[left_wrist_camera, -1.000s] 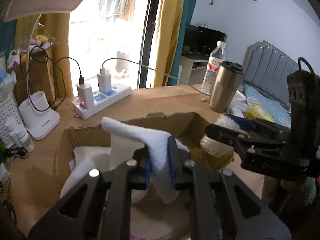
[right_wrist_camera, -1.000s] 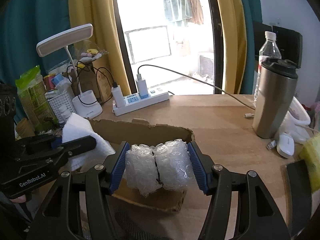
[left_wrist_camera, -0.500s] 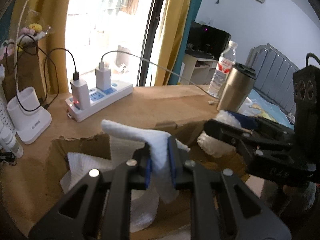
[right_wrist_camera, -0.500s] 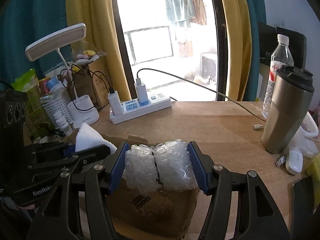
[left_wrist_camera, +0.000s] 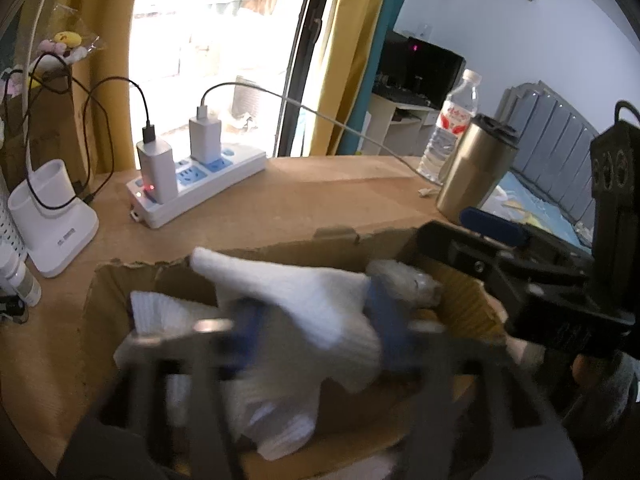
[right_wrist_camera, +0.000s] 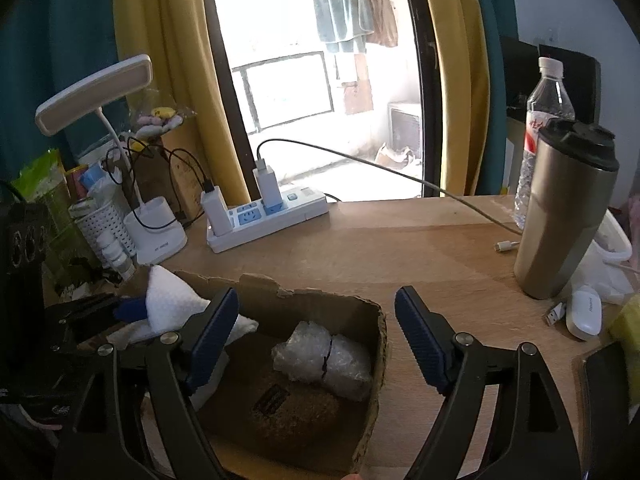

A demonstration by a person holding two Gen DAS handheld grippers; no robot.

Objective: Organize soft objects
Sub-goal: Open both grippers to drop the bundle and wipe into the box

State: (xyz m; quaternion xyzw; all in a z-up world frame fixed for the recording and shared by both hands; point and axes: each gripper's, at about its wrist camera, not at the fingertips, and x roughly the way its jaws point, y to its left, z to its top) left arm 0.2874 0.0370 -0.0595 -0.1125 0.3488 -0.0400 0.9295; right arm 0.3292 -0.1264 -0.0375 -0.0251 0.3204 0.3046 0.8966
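Note:
An open cardboard box (right_wrist_camera: 372,312) stands on the wooden desk. A bubble-wrap bundle (right_wrist_camera: 326,358) tied with a black band lies inside it at the right end; it also shows in the left wrist view (left_wrist_camera: 404,282). My right gripper (right_wrist_camera: 316,328) is open and empty just above the box. My left gripper (left_wrist_camera: 316,328), blurred by motion, has its jaws spread with a white foam sheet (left_wrist_camera: 304,308) between them over the box (left_wrist_camera: 132,276). The foam sheet also shows in the right wrist view (right_wrist_camera: 168,300). More white foam (left_wrist_camera: 168,312) lies in the box's left end.
A white power strip (right_wrist_camera: 264,216) with chargers and cables lies behind the box. A steel tumbler (right_wrist_camera: 564,216) and water bottle (right_wrist_camera: 544,120) stand at the right. A desk lamp base (right_wrist_camera: 158,236) and a white basket (right_wrist_camera: 108,224) stand at the left. A white mouse (right_wrist_camera: 584,312) lies at the right.
My right gripper opened and the bubble-wrap bundle dropped into the box. My left gripper's jaws spread apart around the foam sheet, which has sagged lower into the box.

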